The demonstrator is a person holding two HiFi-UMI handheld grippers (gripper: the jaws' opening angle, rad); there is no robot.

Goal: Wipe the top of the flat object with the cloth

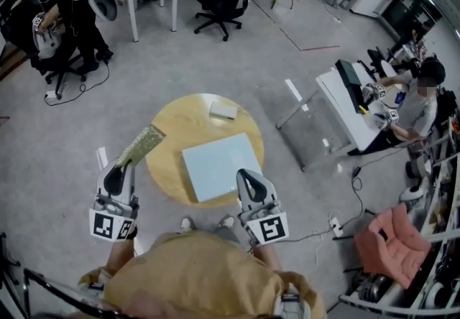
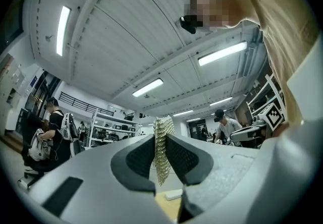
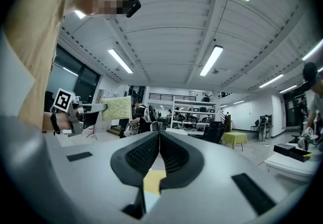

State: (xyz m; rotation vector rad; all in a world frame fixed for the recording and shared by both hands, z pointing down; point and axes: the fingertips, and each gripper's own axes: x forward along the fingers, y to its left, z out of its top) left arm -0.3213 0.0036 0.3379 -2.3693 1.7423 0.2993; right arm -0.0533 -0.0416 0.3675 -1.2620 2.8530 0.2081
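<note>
The jaws of the left gripper [image 2: 160, 155] were clenched on one end of the cloth [image 2: 162, 134], which stuck out stiffly past the pads. The jaws of the right gripper [image 3: 159, 150] were pressed together with nothing between them.

The cloth, a yellow-green strip with a waffle texture, was held in the air just off the left edge of the round wooden table [image 1: 172, 127], touching nothing else. The flat object [image 1: 219, 163], a pale blue square panel with a smooth, unmarked top, lay toward the table's near right edge. In the head view the right gripper overlapped its near side. A small white block [image 1: 223, 110] lay near the far edge.

The likely trouble was that the panel sat loose close to the rim. A firm wipe with nothing steadying it might push it off. The narrow pinch might also let the cloth fold over or slip out under drag.
</note>
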